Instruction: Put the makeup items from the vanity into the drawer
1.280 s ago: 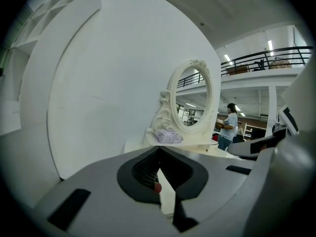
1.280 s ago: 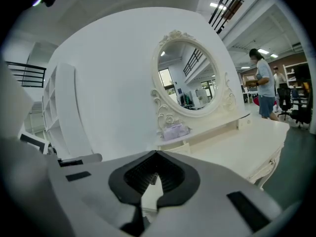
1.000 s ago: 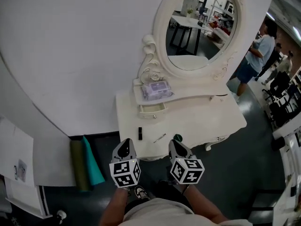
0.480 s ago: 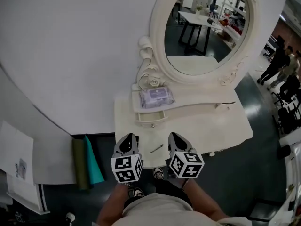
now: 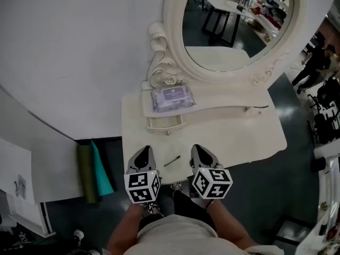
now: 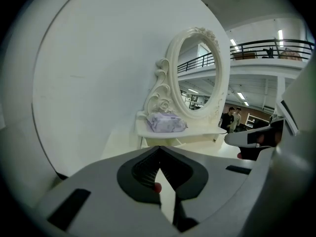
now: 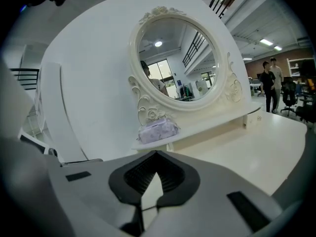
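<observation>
The white vanity (image 5: 249,134) stands against the curved wall under its oval mirror (image 5: 234,23). On its raised shelf lies a lavender wipes pack (image 5: 172,98) (image 6: 167,123) (image 7: 158,130). Under the shelf a small drawer (image 5: 166,124) stands slightly out. A thin dark pencil (image 5: 171,161) lies on the tabletop between my grippers. My left gripper (image 5: 142,154) (image 6: 159,152) and right gripper (image 5: 200,152) (image 7: 157,154) hover side by side over the vanity's front edge, both shut and empty. A small red spot (image 6: 157,187) shows through the gap behind the left tips.
A green and a teal roll (image 5: 95,177) lean beside the vanity's left side. People stand at the far right (image 5: 313,62). The person's feet (image 5: 175,187) show under the front edge. Dark floor surrounds the vanity.
Both grippers have moved forward over the vanity's front edge. The black lipstick and green round item seen earlier on the tabletop are now hidden behind the grippers.
</observation>
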